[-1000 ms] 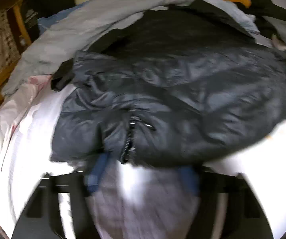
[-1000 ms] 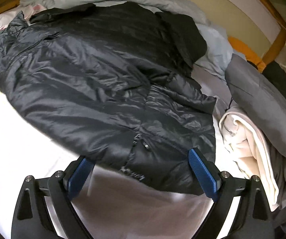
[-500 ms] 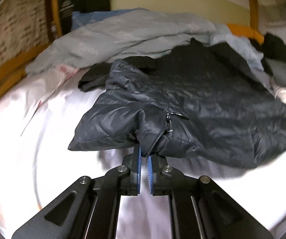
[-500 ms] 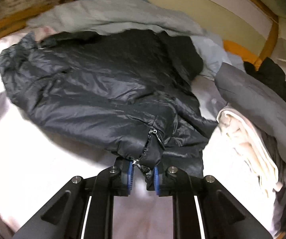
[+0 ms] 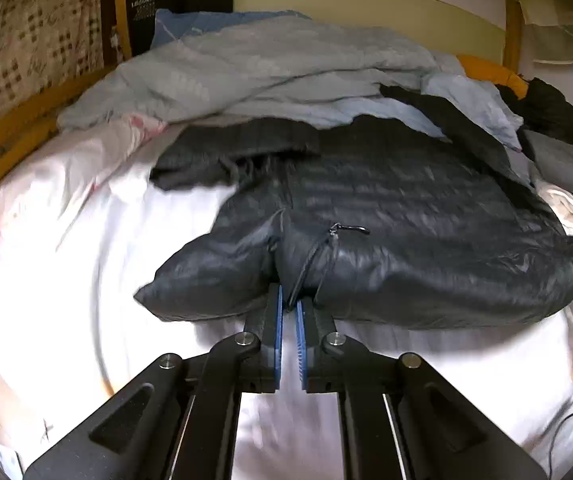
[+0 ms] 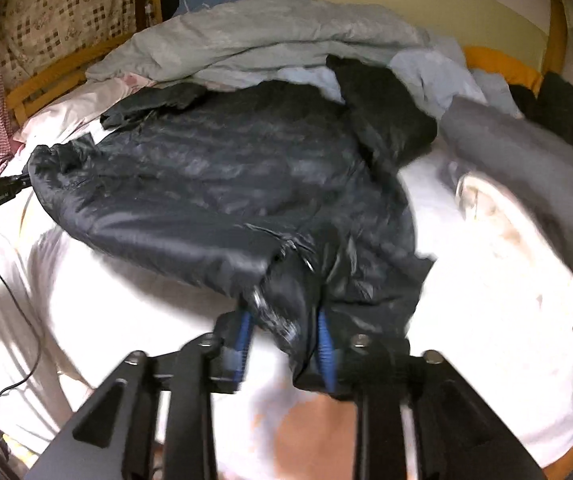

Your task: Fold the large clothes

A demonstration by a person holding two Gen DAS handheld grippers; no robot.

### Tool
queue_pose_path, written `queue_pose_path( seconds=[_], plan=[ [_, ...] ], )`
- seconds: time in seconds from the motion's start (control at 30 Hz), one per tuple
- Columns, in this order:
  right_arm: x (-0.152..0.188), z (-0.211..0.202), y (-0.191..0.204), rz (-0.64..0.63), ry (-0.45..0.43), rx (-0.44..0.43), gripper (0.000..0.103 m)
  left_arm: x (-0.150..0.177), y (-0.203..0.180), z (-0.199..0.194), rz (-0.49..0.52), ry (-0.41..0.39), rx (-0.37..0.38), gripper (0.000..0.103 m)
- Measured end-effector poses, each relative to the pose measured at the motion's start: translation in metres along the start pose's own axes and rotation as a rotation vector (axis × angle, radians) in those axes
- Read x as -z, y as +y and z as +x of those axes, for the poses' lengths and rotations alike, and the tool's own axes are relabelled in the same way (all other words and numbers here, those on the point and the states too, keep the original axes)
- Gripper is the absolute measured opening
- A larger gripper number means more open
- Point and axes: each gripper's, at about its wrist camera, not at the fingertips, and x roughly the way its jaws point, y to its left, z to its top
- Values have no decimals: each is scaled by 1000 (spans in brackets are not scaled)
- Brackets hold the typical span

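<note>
A black quilted puffer jacket [image 5: 406, 216] lies spread on the white bed sheet [image 5: 86, 280]. My left gripper [image 5: 288, 312] is shut on its near hem beside a pocket zipper [image 5: 314, 256]. In the right wrist view the same jacket [image 6: 226, 184] stretches leftward, and my right gripper [image 6: 284, 328] is shut on a bunch of its hem, the blue pads [image 6: 323, 340] held a little apart by the cloth. The left gripper also shows in the right wrist view [image 6: 10, 190], holding the jacket's far left corner.
A grey-blue blanket [image 5: 266, 68] is heaped at the back. A grey garment [image 6: 526, 168] and a cream garment [image 6: 498, 216] lie to the right. A wooden bed rail [image 5: 10, 148] runs along the left. A thin cable [image 6: 22, 320] trails on the sheet.
Both grippers went from open over the hem to shut on it. They have since pulled the jacket back toward me, drawing it flatter across the sheet.
</note>
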Motion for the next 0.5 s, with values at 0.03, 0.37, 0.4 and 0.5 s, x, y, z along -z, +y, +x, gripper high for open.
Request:
queue_pose_path(
  seconds=[0.03, 0.37, 0.4, 0.5],
  plan=[
    [-11, 6, -8, -3, 3, 21, 70, -8, 1, 5, 6, 1, 2, 6],
    [-87, 93, -85, 168, 102, -125, 71, -76, -4, 101, 78, 103, -24, 9],
    [-88, 105, -90, 186, 110, -120, 71, -77, -3, 112, 79, 124, -32, 10],
    [-86, 132, -101, 244, 109, -126, 71, -67, 1, 146, 88, 207, -23, 12]
  ],
)
